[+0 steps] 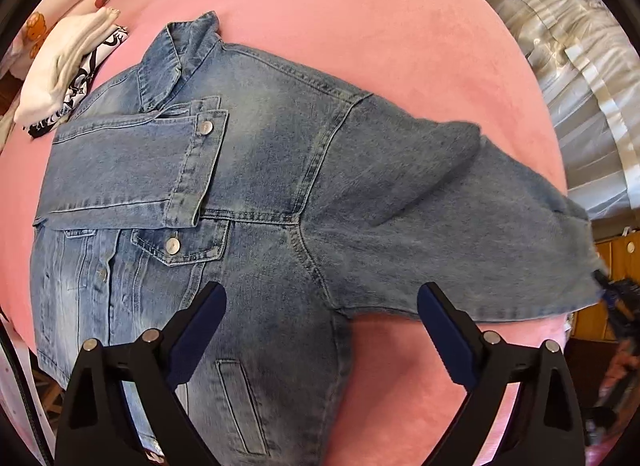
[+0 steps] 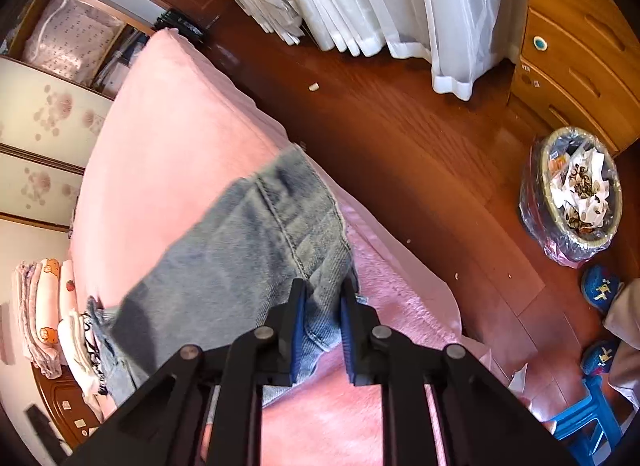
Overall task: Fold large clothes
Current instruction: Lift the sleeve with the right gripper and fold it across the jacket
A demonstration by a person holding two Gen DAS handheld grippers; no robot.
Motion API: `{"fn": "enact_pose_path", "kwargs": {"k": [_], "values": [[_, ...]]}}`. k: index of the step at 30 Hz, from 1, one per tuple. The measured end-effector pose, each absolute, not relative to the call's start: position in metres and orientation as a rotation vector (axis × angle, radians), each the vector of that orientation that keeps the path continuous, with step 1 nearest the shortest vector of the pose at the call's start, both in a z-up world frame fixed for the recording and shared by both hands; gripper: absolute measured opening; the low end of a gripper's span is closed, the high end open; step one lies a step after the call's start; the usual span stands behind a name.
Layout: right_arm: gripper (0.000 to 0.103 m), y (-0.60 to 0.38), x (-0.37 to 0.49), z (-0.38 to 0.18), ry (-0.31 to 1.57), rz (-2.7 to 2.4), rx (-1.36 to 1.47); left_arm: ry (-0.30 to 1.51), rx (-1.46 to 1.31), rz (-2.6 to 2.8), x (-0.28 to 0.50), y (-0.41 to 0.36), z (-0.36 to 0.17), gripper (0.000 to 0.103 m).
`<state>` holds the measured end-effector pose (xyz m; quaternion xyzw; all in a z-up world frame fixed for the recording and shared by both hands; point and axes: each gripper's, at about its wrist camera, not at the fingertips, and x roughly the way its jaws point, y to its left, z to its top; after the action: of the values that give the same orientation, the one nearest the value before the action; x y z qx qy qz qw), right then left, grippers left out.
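The denim jacket (image 1: pixel 256 169) lies front-up on the pink bedspread (image 1: pixel 360 25), one sleeve folded across its chest. The right gripper (image 2: pixel 323 298) pinches the other sleeve's cuff (image 2: pixel 320 318) near the bed's edge. The left gripper (image 1: pixel 320 298) hovers above the jacket's side, jaws spread wide, holding nothing.

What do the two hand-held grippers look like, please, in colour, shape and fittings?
Both look alike. The left hand-held gripper has matte black angular linkage arms with triangular cut-outs, round silver pivot pins, and two wedge-shaped fingers faced with dark blue pads. The right hand-held gripper has the same build. No cables, markings or sleeves show.
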<state>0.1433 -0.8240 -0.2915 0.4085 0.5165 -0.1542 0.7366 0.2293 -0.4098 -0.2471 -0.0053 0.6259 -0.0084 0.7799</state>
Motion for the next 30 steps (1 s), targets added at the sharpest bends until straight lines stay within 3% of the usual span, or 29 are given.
{"fn": "enact_pose_path", "kwargs": {"k": [9,13,19,30], "values": [[0.015,-0.811,0.157,-0.234,1.064,-0.285,0.818,1.374,0.057,-0.132,0.213,-0.412,-0.274,0.093],[0.015,-0.802,0.166,-0.211,1.027,-0.258,0.801,1.397,0.124,-0.208,0.209,-0.424,-0.291,0.076],[0.015,-0.787,0.177,-0.18,1.007,-0.231,0.74,1.374,0.122,-0.22,0.214,-0.428,-0.301,0.07],[0.014,-0.712,0.207,-0.117,0.967,-0.062,0.588,1.33,0.01,-0.296,0.221,-0.393,-0.298,0.068]]}}
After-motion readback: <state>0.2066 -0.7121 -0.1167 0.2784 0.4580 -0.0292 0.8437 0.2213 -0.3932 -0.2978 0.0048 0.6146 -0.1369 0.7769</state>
